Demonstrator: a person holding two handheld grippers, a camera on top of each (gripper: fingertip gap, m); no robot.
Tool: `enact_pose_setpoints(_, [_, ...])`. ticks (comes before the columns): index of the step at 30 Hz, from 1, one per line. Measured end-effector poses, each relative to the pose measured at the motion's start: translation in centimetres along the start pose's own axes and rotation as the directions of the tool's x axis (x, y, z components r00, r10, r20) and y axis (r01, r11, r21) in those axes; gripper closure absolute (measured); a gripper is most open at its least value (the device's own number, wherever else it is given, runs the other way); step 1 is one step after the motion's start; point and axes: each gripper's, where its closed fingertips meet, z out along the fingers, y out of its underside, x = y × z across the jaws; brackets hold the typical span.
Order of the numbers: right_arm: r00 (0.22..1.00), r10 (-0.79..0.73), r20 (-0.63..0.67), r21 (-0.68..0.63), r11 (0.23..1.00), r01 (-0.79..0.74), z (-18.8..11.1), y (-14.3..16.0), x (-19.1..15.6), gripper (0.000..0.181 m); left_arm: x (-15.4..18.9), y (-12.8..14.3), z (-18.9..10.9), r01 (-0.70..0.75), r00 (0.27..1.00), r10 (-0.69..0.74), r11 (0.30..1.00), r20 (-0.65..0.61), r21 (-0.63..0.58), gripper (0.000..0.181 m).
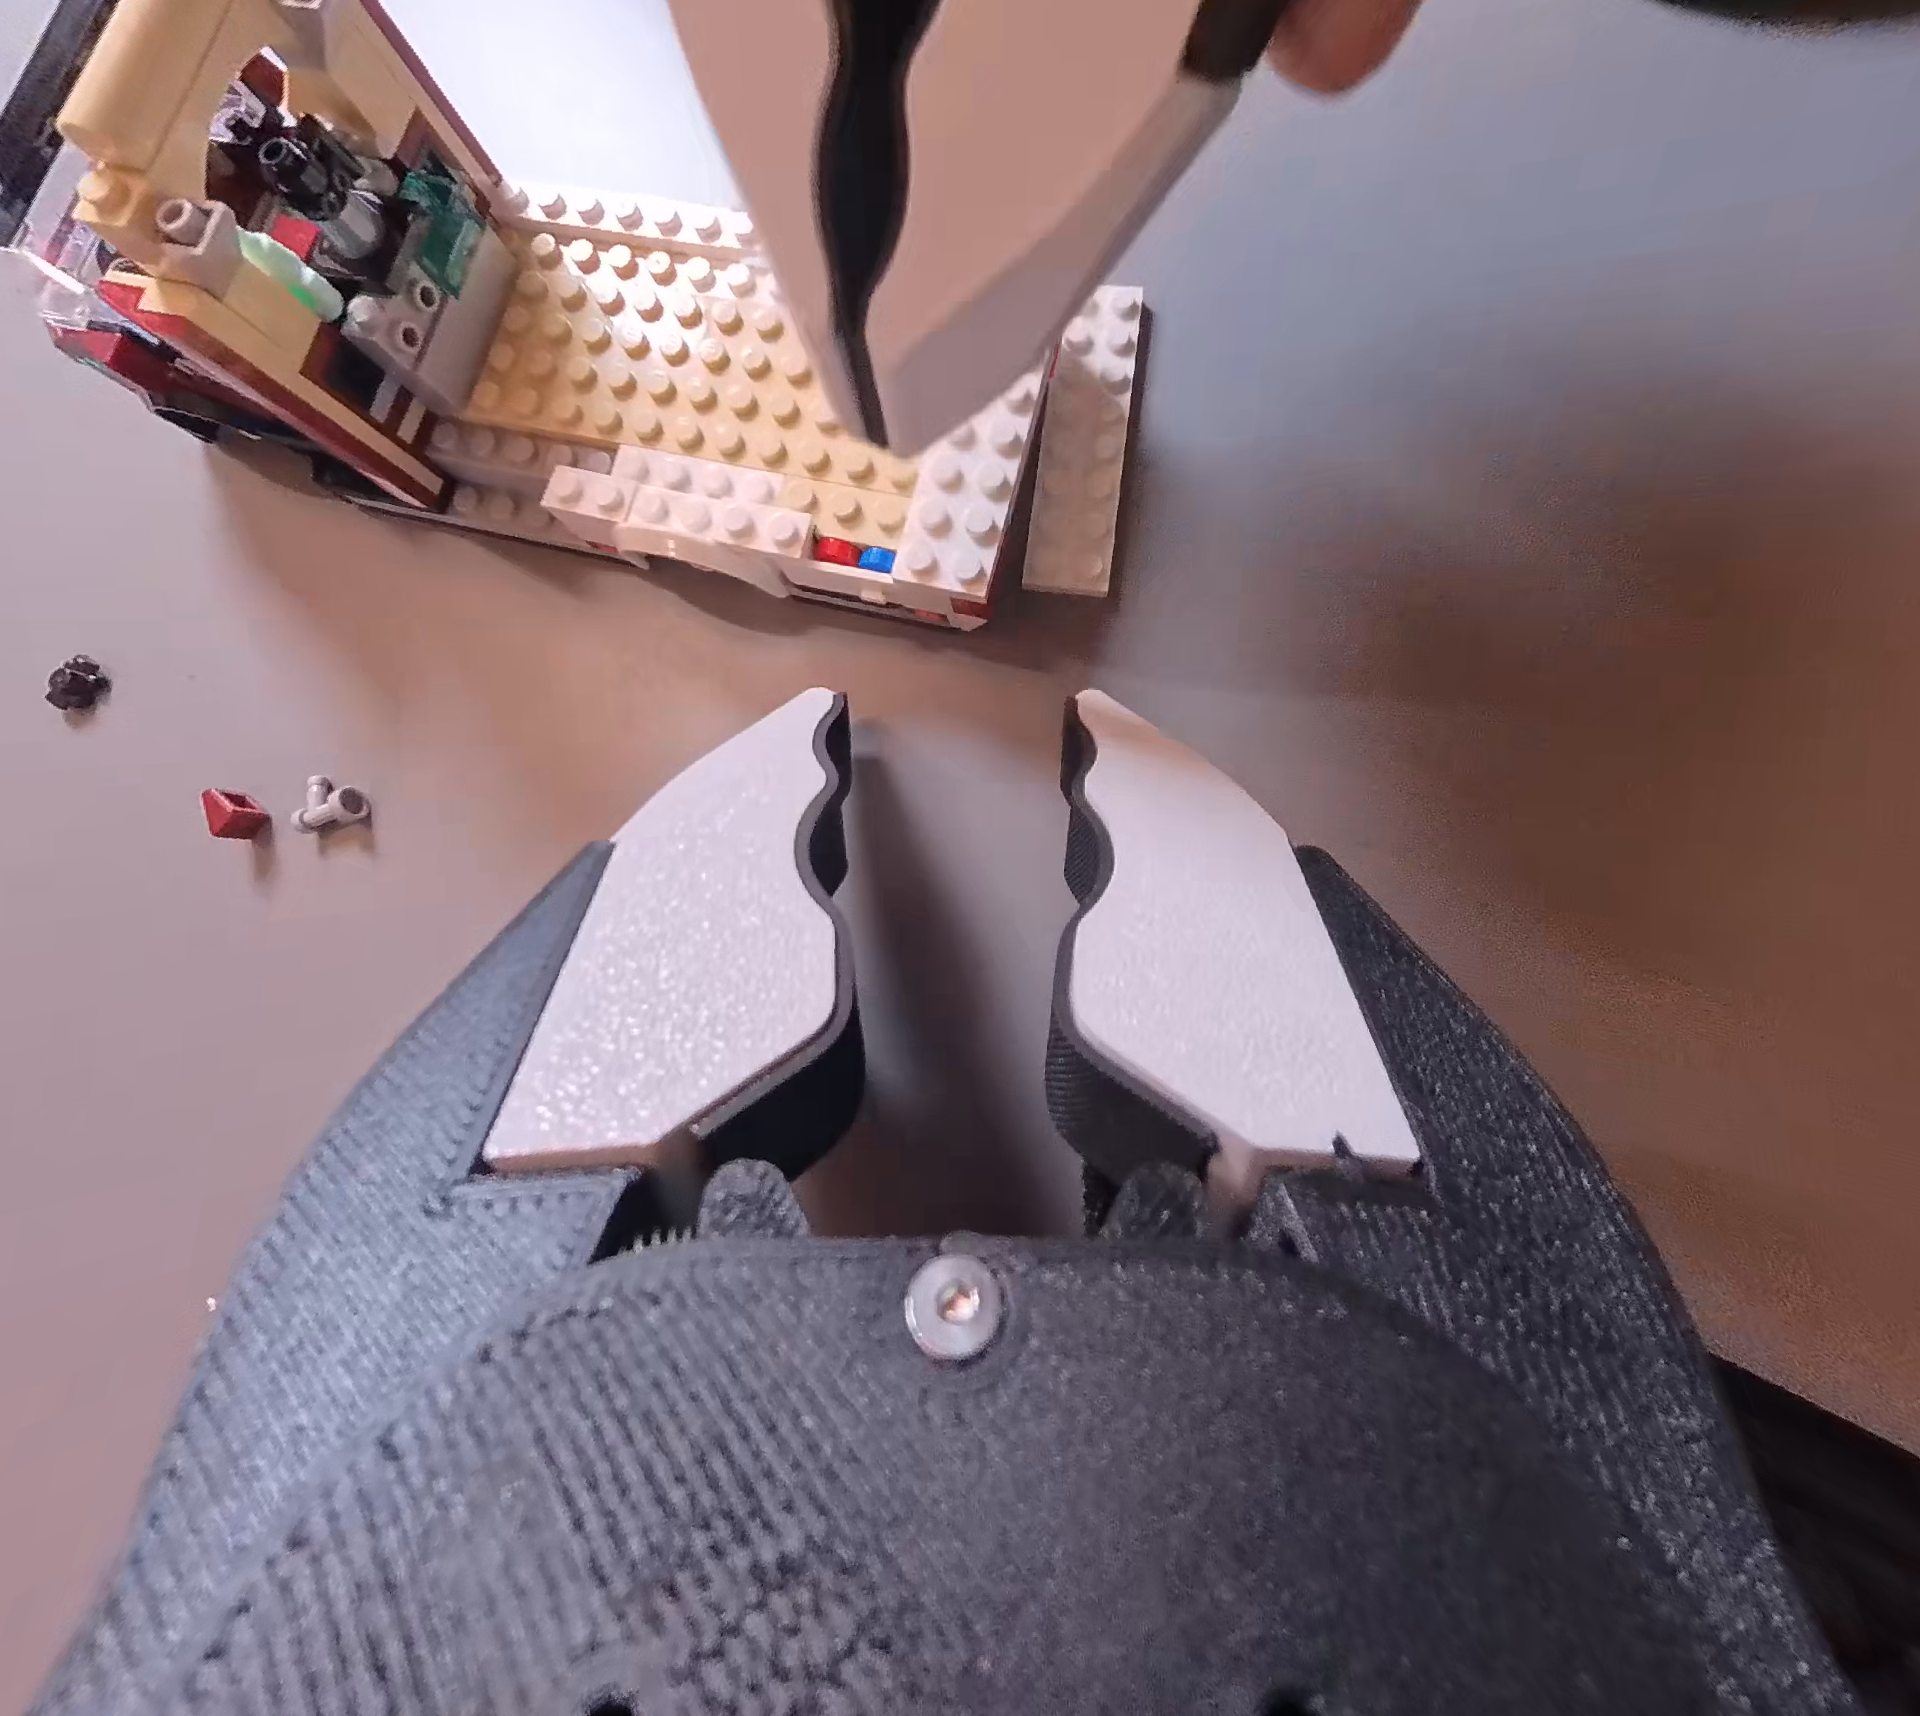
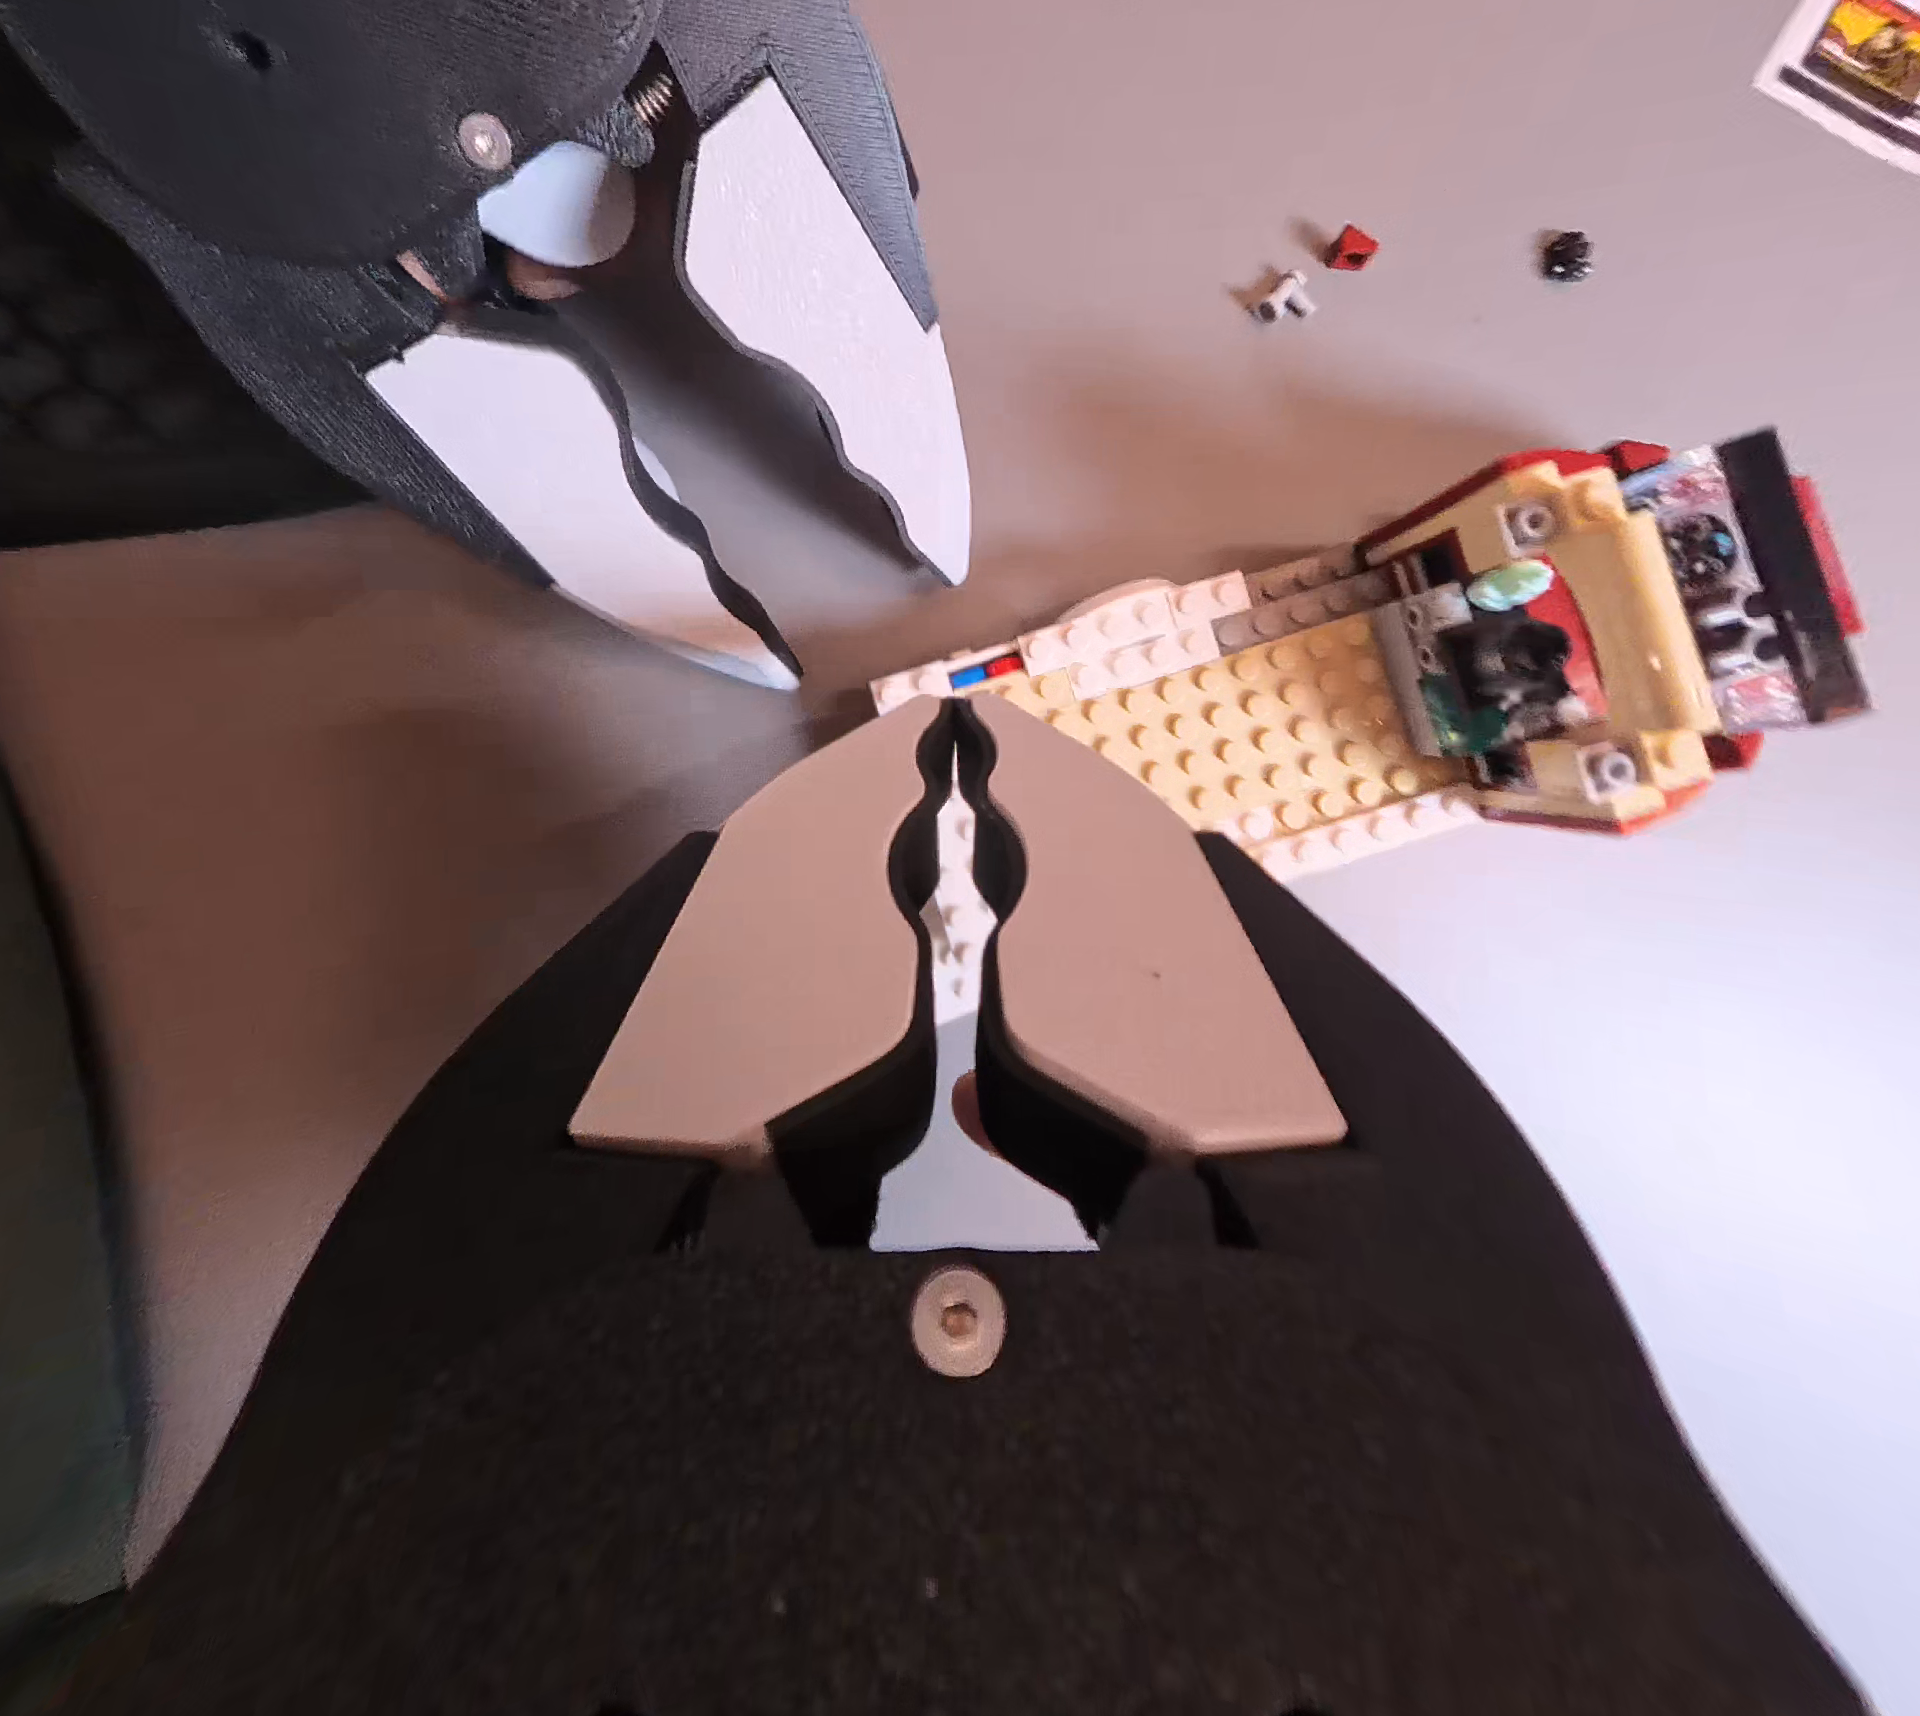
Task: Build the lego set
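Two tongs are mine. My left tongs [image 1: 956,721] are spread apart with nothing between them, low over the bench [image 1: 1507,731], near the lego set [image 1: 665,378]. My right tongs [image 2: 958,708] are pressed together, tips down at the white back end of the set. I cannot tell if they pinch anything. The set sits on the bench. Three loose bits lie near it: a red piece [image 1: 235,811], a grey piece [image 1: 335,804] and a black piece [image 1: 79,682]. A printed sheet [image 2: 1860,35] lies far off. I read no words.

Grey table [image 2: 1351,56], perhaps printed booklet [image 2: 1860,45]
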Motion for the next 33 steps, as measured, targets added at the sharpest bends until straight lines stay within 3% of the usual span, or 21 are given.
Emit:
enact_pose_setpoints(5, [0.997, 0.071, -0.011, 0.022, 0.997, -0.071, -0.9, 2.1, 0.3, 0.181, 0.0, 0.0, 0.0, -0.003, 1.000, 0.003, 1.000, 0.002, -0.001, 0.142])
enact_pose_setpoints(11, [0.985, 0.165, -0.053, 0.152, 0.976, -0.155, -2.1, 4.2, 1.3, 0.181, 0.1, 0.0, 0.0, -0.003, 1.000, 0.003, 1.000, 0.004, -0.001, 0.143])
enact_pose_setpoints(12, [0.983, 0.174, -0.056, 0.170, 0.972, -0.162, -2.2, 4.6, 1.4, 0.164, 0.1, 0.0, 0.0, -0.001, 1.000, 0.001, 1.000, 0.003, 0.000, 0.143])
enact_pose_setpoints(14, [0.983, 0.180, -0.045, 0.181, 0.969, -0.169, -2.4, 5.6, 1.1, 0.151, 0.1, 0.0, 0.1, 0.003, 1.000, -0.003, 1.000, 0.001, 0.002, 0.143])
enact_pose_setpoints(18, [0.987, 0.152, -0.056, 0.198, 0.970, -0.139, -2.2, 6.7, 0.7, 0.144, 0.1, -0.1, 0.1, 0.010, 1.000, -0.010, 1.000, -0.002, 0.008, 0.143])
enact_pose_setpoints(26, [0.993, 0.050, -0.107, 0.137, 0.990, -0.035, -0.3, 5.9, 0.9, 0.158, 0.0, -0.4, 0.4, 0.029, 1.000, -0.029, 0.999, -0.006, 0.017, 0.142])
enact_pose_setpoints(33, [0.991, 0.073, -0.113, 0.139, 0.989, -0.057, 0.8, 4.1, 0.6, 0.168, -2.0, -0.1, 0.4, 0.066, 0.997, -0.067, 0.998, 0.027, 0.019, 0.145])
